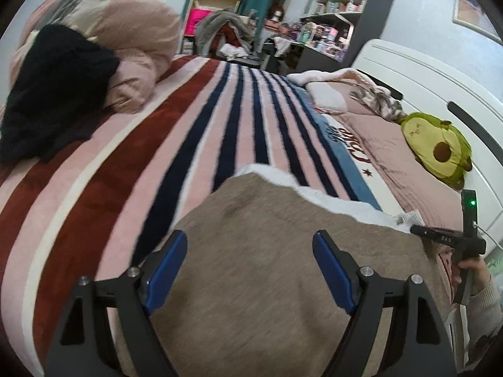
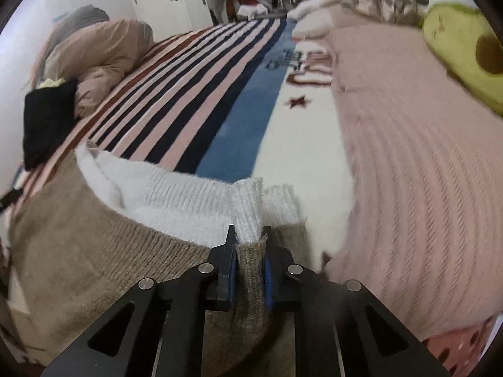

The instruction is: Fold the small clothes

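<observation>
beige knit sweater [image 1: 267, 282] with a white ribbed edge lies spread on the striped blanket [image 1: 125, 163] covering the bed. the left gripper [image 1: 250, 270] hovers over the beige cloth with its blue-padded fingers wide apart, holding nothing. only the right wrist view shows the right gripper [image 2: 248, 270] up close: its fingers are clamped together on a bunched fold of the sweater [image 2: 94, 267] where beige meets white. the left wrist view shows that gripper from outside, at the sweater's far edge, with a hand [image 1: 474, 270] on its handle. an avocado plush toy [image 1: 440, 147] sits on the pink blanket [image 2: 408, 172], and a black garment [image 1: 53, 94] lies by the pillows.
</observation>
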